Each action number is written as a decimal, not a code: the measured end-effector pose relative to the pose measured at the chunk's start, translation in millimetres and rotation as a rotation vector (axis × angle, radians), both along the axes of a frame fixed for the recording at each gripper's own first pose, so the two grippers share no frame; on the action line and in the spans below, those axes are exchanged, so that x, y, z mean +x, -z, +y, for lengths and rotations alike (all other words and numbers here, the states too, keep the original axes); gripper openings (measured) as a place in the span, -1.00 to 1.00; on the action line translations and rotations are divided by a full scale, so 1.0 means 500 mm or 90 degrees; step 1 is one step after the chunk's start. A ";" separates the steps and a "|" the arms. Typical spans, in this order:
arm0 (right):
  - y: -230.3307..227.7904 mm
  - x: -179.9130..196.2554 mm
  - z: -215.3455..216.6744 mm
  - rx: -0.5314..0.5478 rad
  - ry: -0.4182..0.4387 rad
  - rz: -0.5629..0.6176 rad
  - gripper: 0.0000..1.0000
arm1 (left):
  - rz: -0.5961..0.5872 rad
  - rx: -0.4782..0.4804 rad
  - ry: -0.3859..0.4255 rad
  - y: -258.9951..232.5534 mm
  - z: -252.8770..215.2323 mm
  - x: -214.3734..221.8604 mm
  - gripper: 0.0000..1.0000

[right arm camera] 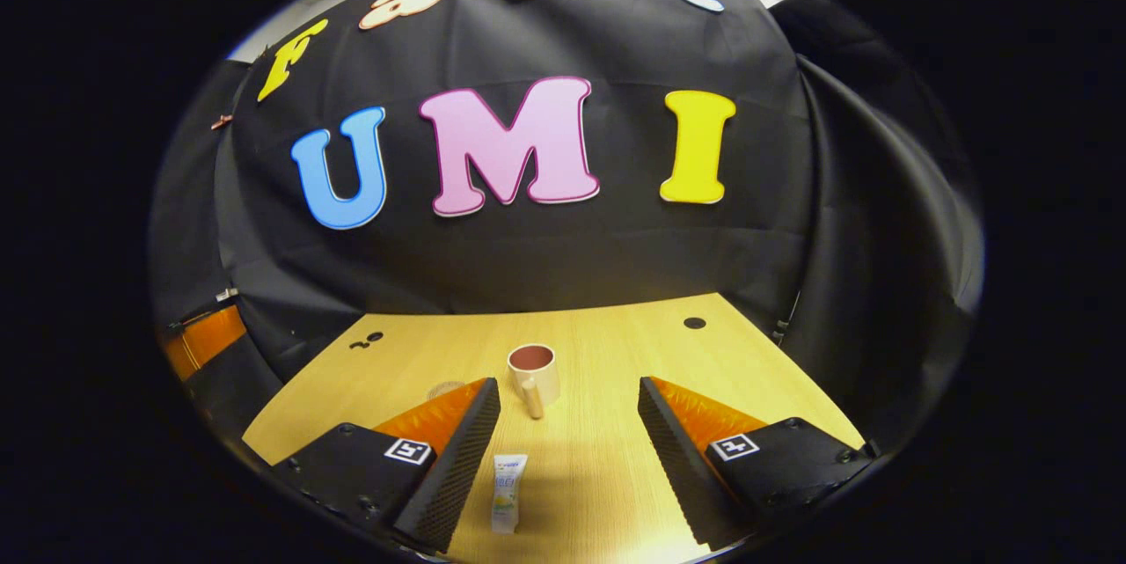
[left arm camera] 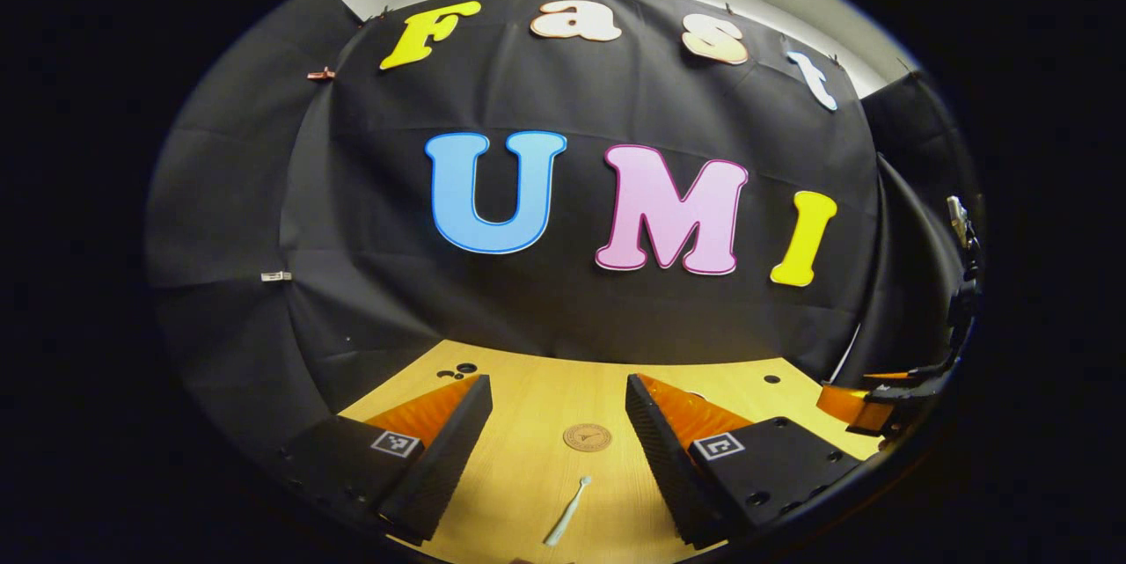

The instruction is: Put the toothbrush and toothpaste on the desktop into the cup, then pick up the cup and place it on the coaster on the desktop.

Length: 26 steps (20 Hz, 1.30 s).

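Pale wood tabletop (right arm camera: 616, 344) carries everything untouched: no step has begun. The left claw (left arm camera: 559, 423) gapes empty over the toothbrush (left arm camera: 567, 511) at 6 o'clock, coaster (left arm camera: 587, 437) beyond. The right claw (right arm camera: 567, 428) gapes empty, toothpaste (right arm camera: 508, 492) at 6, cup (right arm camera: 533, 375) at 12. Next, I judge: descend and pinch.

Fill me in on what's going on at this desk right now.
A person holds a two-finger gripper in each hand above a wooden desk, and nothing is picked up yet. The left gripper hangs open with the toothbrush lying between its fingers and the round coaster just beyond. The right gripper is open too, over the toothpaste, which lies flat in front of the cup. The cup stands upright on the desk, apparently empty.
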State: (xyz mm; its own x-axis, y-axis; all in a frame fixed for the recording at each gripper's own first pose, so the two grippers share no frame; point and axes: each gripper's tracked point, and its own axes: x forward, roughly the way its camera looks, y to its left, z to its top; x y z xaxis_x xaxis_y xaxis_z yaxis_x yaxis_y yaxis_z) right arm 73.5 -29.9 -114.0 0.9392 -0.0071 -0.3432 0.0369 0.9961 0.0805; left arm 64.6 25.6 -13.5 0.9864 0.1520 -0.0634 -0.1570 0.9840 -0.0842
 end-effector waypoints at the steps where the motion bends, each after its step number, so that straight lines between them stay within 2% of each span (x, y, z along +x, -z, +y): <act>1: 0.015 0.007 0.008 -0.004 -0.013 0.014 0.95 | 0.003 0.001 -0.009 0.007 0.009 0.000 0.94; 6: 0.113 0.056 0.044 -0.019 -0.065 0.105 0.96 | 0.041 -0.004 -0.037 0.061 0.032 -0.020 0.94; 8: 0.145 0.060 0.043 -0.040 -0.070 0.141 0.96 | 0.056 0.012 -0.060 0.078 0.048 -0.031 0.94; 12: 0.229 0.087 0.083 -0.031 -0.095 0.222 0.96 | 0.082 0.030 -0.083 0.109 0.061 -0.048 0.94; 18: 0.344 0.056 0.123 -0.066 -0.142 0.328 0.96 | 0.128 0.012 -0.122 0.162 0.082 -0.060 0.94; 26: 0.474 0.010 0.152 -0.046 -0.155 0.452 0.97 | 0.172 0.030 -0.157 0.206 0.113 -0.068 0.94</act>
State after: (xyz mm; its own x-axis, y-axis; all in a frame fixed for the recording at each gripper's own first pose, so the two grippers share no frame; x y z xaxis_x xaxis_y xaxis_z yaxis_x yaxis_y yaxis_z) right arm 78.4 46.2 -350.9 0.4709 0.1277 -0.8729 -0.1665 0.9845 0.0542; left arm 30.8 82.1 -116.5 0.8687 0.3917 -0.3032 -0.4001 0.9157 0.0367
